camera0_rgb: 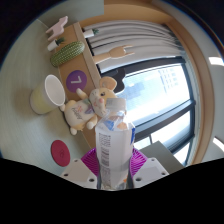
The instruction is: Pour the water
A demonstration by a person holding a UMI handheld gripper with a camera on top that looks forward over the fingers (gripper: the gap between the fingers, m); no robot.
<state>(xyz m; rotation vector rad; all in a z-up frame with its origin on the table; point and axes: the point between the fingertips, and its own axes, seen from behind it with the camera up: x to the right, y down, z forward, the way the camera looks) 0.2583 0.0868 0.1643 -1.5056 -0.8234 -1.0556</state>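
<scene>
Water bottle (113, 150) pinched between the fingers (92, 160), tilted, cap seemingly on.

The gripper (113, 172) clamps its magenta pads on the bottle's sides. Beyond the bottle, on the counter (85, 62), a pale green cup (46, 95) stands beside a plush toy (92, 105); pouring looks not yet begun.

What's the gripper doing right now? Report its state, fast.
Gripper: shut on the water bottle, held between both pink pads, tilted view.
</scene>
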